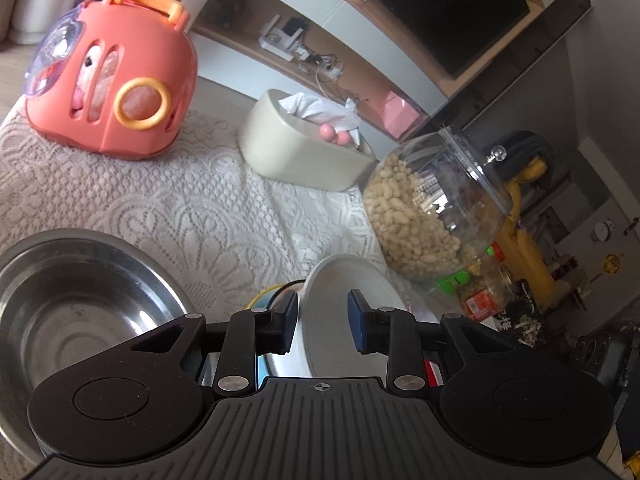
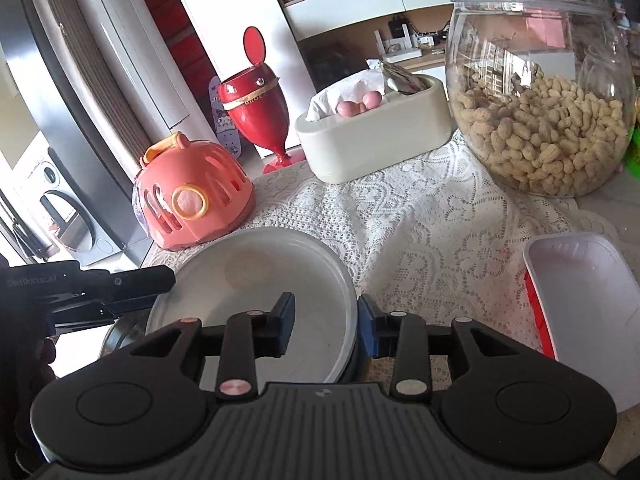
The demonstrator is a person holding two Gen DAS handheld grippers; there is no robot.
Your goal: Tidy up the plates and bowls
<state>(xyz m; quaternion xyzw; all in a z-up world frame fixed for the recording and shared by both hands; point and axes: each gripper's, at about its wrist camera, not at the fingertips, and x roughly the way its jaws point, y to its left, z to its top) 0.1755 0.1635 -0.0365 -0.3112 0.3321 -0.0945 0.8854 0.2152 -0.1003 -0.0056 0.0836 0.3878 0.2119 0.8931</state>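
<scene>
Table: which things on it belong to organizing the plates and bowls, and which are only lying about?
Job: white plate, steel bowl, white rectangular dish.
Lying about: peanut jar, tissue box, pink toy carrier, red goblet.

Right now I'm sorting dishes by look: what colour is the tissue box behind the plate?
Cream-white, plain: the tissue box shows best in the right wrist view.

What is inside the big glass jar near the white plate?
The glass jar is roughly half full of peanuts in their shells. Its clear lid is on. What lies beneath the peanuts is covered.
</scene>
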